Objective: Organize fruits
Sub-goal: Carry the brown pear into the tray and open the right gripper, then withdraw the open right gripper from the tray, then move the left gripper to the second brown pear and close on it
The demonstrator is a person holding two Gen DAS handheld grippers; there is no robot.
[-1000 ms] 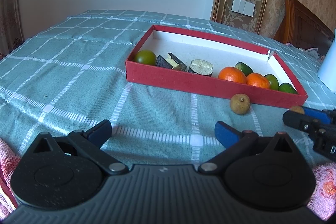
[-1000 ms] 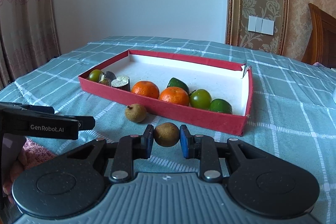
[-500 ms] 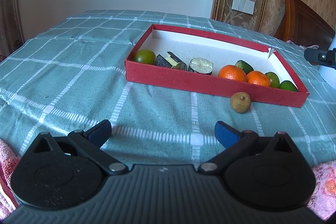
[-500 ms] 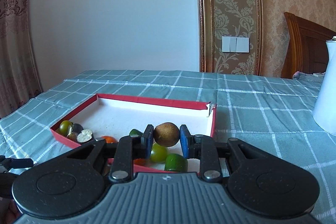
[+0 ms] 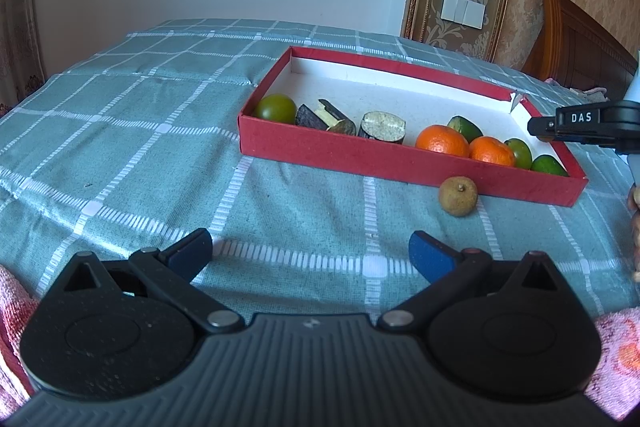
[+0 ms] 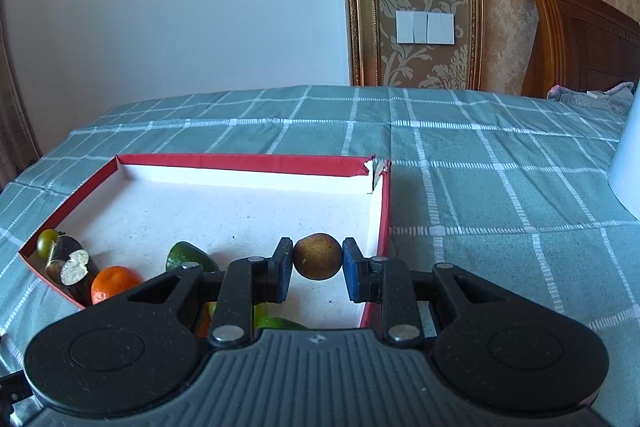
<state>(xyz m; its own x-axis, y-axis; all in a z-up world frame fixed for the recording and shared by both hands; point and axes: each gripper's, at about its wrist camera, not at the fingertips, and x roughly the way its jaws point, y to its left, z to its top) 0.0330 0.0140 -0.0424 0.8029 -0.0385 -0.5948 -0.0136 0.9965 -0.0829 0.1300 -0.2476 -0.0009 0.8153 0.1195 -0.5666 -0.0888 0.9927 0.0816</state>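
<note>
Fruit box [image 6: 382, 211]: red, on the checked cloth, directly below right gripper [image 6: 318, 263] | right gripper: pinches brown fruit [image 6: 318, 261] over the box's right end, drop goes straight down | left gripper [image 5: 310, 247]: wide apart, empty, nearer second brown fruit [image 5: 458, 195] lying outside the front wall.

Left tongs [image 5: 310, 249] gape over checked cloth [image 5: 120, 147], brown fruit [image 5: 458, 195] beside red tray [image 5: 400, 167].
</note>
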